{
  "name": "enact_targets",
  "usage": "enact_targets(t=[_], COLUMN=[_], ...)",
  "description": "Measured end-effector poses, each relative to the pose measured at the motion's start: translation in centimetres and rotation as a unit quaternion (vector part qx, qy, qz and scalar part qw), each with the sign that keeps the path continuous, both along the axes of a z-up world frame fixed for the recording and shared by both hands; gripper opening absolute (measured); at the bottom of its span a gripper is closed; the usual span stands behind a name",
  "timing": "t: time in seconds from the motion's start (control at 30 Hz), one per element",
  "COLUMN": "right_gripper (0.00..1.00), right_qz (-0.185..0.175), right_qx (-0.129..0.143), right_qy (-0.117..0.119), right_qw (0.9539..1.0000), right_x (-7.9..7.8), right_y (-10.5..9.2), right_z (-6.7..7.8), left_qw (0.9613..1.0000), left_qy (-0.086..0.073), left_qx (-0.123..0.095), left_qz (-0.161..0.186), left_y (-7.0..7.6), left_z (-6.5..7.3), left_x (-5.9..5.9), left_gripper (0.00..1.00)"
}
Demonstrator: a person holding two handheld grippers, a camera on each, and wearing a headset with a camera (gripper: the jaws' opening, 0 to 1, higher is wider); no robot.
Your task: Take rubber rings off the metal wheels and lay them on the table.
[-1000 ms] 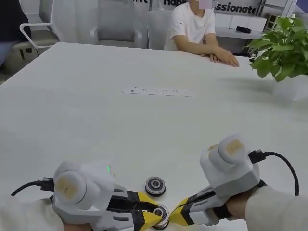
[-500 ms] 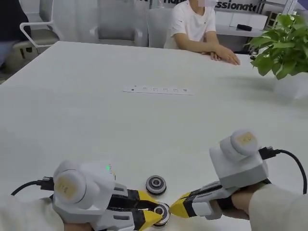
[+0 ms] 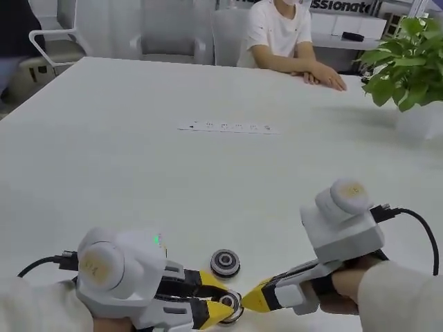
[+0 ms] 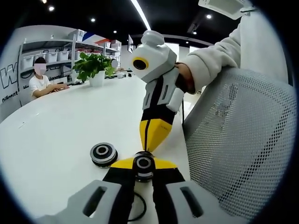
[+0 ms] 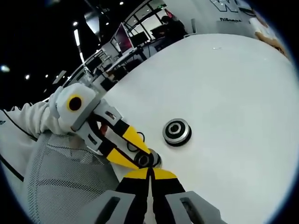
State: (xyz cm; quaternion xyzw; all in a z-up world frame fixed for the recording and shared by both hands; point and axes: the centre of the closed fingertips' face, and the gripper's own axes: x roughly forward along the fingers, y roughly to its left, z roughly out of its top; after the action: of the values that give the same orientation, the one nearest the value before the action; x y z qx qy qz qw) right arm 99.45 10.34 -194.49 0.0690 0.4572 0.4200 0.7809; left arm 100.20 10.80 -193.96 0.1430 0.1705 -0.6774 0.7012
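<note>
1. Swung rightward since earlier, the right tool [image 3: 253,301] points at the wheel [image 3: 232,305] by the table's [image 3: 138,173] near edge.
2. That wheel sits clamped in the left tool [image 3: 223,301] (left gripper view confirms).
3. Right gripper view: its jaws pressed together, empty.
4. Beyond lies a second wheel [image 3: 225,263].

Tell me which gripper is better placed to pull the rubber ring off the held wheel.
Right. The left gripper is shut on the wheel, steadying it. The right gripper has its closed tips at that wheel's edge, so it is likely the one to peel.
</note>
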Motion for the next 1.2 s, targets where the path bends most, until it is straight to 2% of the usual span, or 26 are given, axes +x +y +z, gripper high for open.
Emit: enact_targets(t=[0.27, 0.73, 1.2], right_gripper=[0.0, 0.0, 0.0], right_qz=[-0.007, -0.007, -0.011], right_qx=[0.009, 0.017, 0.029], right_qy=[0.002, 0.006, 0.011], right_qw=[0.9999, 0.9998, 0.9995], right_x=[0.23, 0.17, 0.18], right_y=[-0.01, 0.26, 0.46], right_z=[0.27, 0.45, 0.65], left_qw=[1.0, 0.9999, 0.9999], left_qy=[0.0, -0.01, -0.012], left_qx=[0.001, 0.006, 0.005], left_qz=[0.003, -0.002, -0.002], left_y=[0.01, 0.05, 0.04], left_z=[0.03, -0.03, -0.01], left_x=[0.11, 0.0, 0.0], left_gripper=[0.08, 0.08, 0.08])
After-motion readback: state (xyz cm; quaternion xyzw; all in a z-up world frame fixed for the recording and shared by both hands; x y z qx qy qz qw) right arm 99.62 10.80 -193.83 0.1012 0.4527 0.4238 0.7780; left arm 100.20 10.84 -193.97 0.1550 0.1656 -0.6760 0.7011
